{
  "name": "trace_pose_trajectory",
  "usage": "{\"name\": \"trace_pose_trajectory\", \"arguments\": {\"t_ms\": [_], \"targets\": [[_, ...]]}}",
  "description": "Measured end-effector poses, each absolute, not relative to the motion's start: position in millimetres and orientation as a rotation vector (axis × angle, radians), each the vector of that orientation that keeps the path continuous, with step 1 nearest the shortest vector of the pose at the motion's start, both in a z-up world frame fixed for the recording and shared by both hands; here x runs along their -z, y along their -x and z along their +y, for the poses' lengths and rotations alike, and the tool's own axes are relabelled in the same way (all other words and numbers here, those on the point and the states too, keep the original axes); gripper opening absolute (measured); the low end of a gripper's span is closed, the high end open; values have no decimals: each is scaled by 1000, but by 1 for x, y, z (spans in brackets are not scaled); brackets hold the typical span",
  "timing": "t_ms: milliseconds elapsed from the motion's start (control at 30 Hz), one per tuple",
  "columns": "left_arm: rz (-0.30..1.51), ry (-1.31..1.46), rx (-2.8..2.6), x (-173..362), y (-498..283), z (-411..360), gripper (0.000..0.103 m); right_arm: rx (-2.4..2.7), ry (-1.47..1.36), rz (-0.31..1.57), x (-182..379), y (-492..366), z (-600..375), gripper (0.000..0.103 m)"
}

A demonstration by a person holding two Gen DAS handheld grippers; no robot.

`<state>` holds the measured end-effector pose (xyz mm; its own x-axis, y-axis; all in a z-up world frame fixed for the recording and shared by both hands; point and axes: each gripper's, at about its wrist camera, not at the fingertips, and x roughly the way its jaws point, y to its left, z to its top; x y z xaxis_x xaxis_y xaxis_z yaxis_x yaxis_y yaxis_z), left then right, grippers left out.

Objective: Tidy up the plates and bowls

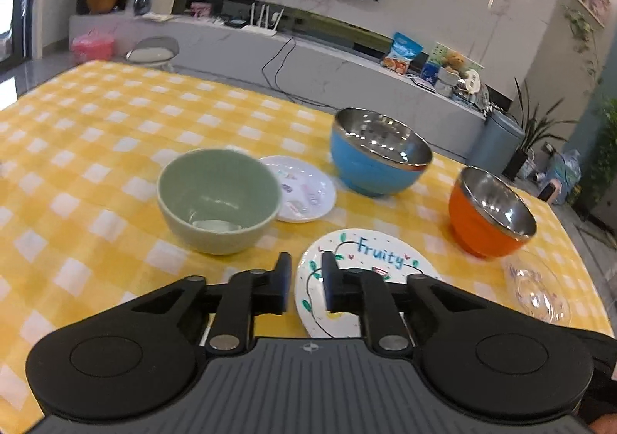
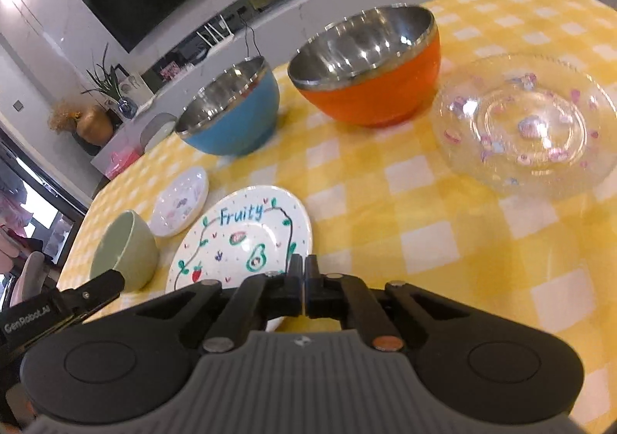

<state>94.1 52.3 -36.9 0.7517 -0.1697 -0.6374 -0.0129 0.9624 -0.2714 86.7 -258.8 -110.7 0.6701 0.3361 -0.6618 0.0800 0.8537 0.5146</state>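
In the left wrist view the left gripper (image 1: 304, 281) tilts down at lower centre, jaws slightly parted and empty above the near-left rim of the "Fruity" plate (image 1: 380, 256), with the green bowl (image 1: 218, 200) just upper left. The right gripper (image 2: 304, 279) angles down at lower centre, jaws closed on nothing over the plate's near edge; the orange bowl (image 2: 370, 98) and clear glass plate (image 2: 528, 125) sit in the upper right.

Three bowls (image 1: 380, 152) and three plates (image 1: 370, 272) lie on the table (image 1: 96, 133).

Three bowls (image 2: 366, 71) and three plates (image 2: 241, 237) sit on one checked tablecloth (image 2: 424, 241).
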Motion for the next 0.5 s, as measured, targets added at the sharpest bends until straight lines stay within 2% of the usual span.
{"name": "trace_pose_trajectory", "arguments": {"t_ms": [67,100,167,500], "targets": [[711,300,82,43,-98,57,32,-161,-564,824,112,-89,-261,8],[711,308,81,46,-98,58,35,-160,-575,820,113,-89,-263,10],[716,325,84,52,-102,60,38,-152,-605,813,116,-94,-267,25],[760,367,95,81,-114,57,38,-169,-662,781,128,-112,-271,23]]}}
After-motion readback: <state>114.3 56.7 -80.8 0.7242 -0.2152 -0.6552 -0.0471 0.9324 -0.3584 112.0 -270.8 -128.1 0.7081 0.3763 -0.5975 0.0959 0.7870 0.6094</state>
